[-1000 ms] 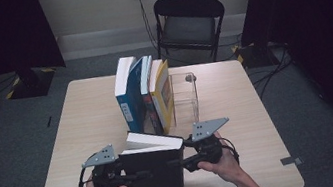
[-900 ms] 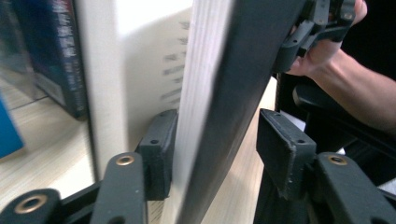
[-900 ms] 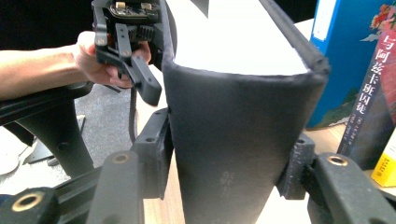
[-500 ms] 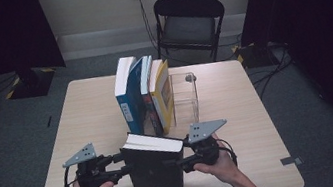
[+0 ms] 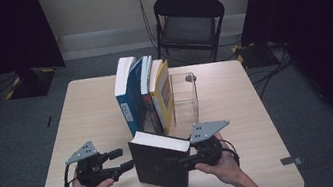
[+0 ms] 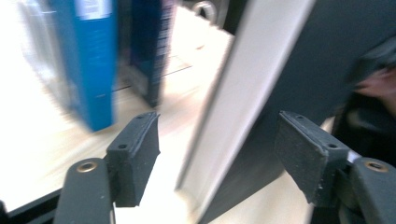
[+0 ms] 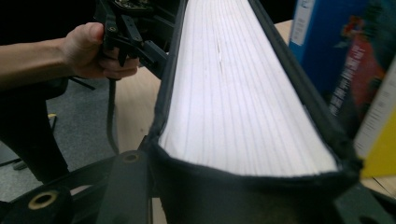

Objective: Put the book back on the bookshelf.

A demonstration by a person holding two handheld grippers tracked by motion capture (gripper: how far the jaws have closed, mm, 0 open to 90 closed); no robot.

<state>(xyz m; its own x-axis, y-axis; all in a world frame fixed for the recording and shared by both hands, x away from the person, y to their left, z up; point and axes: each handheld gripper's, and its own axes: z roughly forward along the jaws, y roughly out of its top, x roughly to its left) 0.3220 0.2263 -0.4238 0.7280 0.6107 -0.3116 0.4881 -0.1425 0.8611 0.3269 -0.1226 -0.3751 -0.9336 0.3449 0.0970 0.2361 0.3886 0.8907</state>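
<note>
Evidently the right gripper (image 5: 185, 160) was clamped across the black book (image 5: 160, 161), propping it upright near the table's (image 5: 258, 109) front edge, while the left gripper (image 5: 122, 161), jaws just opening, stood apart, probably clear of its cover. Bare tabletop lay left of the shelved books (image 5: 144, 94).

A row of books (image 5: 144, 94) stands upright at the middle of the table (image 5: 260, 124), with a clear box (image 5: 185, 98) touching its right side. Nearer the front edge stands a single book (image 5: 158, 163), between the left gripper (image 5: 123, 160) and the right gripper (image 5: 178, 161). A chair (image 5: 189, 24) is behind the table.
</note>
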